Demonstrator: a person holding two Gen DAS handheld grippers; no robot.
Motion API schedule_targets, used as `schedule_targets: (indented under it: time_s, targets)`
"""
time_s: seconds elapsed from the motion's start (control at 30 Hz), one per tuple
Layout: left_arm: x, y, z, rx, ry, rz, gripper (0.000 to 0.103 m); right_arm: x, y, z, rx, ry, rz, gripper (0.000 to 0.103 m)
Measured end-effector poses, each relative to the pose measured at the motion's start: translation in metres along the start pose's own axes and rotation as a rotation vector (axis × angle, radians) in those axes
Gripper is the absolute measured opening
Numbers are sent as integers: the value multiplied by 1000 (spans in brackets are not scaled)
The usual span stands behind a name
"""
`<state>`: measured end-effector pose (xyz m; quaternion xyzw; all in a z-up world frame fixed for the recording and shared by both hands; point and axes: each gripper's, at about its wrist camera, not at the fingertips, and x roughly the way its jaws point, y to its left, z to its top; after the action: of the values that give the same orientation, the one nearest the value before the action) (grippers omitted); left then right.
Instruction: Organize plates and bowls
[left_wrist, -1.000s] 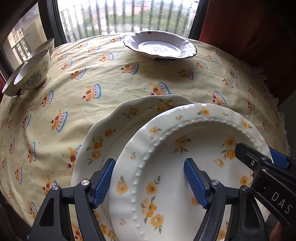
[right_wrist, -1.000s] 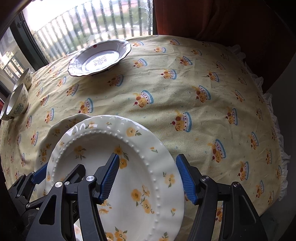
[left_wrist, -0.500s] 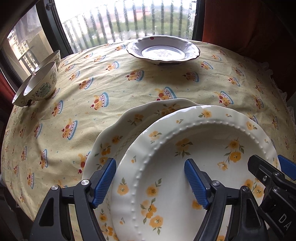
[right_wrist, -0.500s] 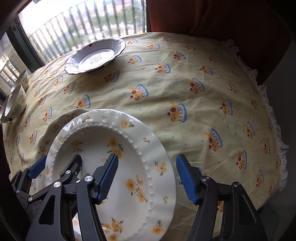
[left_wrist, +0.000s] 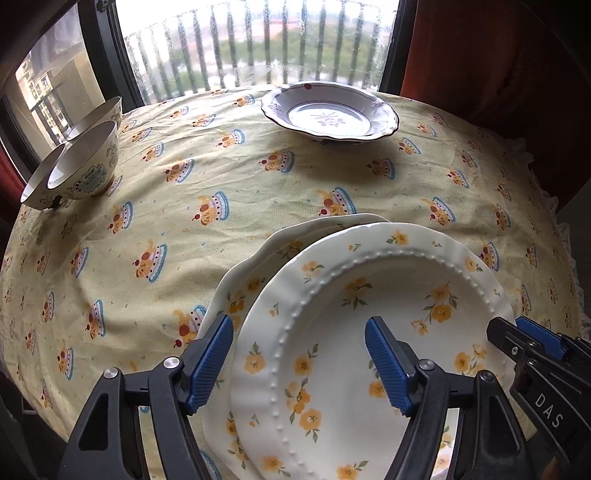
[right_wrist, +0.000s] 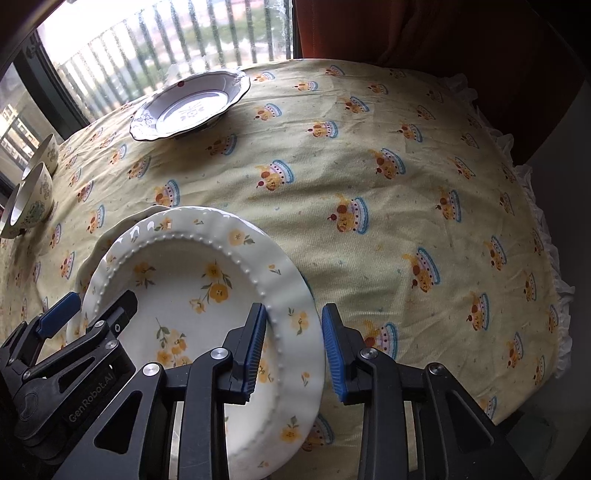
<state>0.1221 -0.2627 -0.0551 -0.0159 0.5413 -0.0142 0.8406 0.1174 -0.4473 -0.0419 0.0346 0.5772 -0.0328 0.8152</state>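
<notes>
We see a beaded-rim floral plate (left_wrist: 369, 325) lying on top of a scalloped floral plate (left_wrist: 258, 266) at the near edge of the bench (left_wrist: 221, 192), which is covered by a yellow cake-print tablecloth (right_wrist: 369, 177). Our right gripper (right_wrist: 291, 350) straddles the upper plate's right rim, its fingers (right_wrist: 253, 343) closing with the rim between them; the inner pad looks to be on the rim, while a sliver of gap remains at the outer pad. Our left gripper (left_wrist: 299, 365) holds its fingers (left_wrist: 212, 362) wide apart across the plates' left rim, gripping nothing. A purple-patterned deep plate (left_wrist: 330, 114) sits by the far edge near the window, and three patterned bowls (left_wrist: 83, 162) cluster at the far left corner.
</notes>
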Motion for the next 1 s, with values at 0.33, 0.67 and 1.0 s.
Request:
schedule_targets:
  time_s: [0.33,0.67,1.0]
  targets:
    - [-8,8,-11,12,23,0,75,10,17,4,-62,-12,1,36]
    - [-13,17,-3,73,22,14,76,12,21,9,-49,6,2,37]
    - [-30,46,24,95,0,-71,92,-25,42,8,72,-56,13,72]
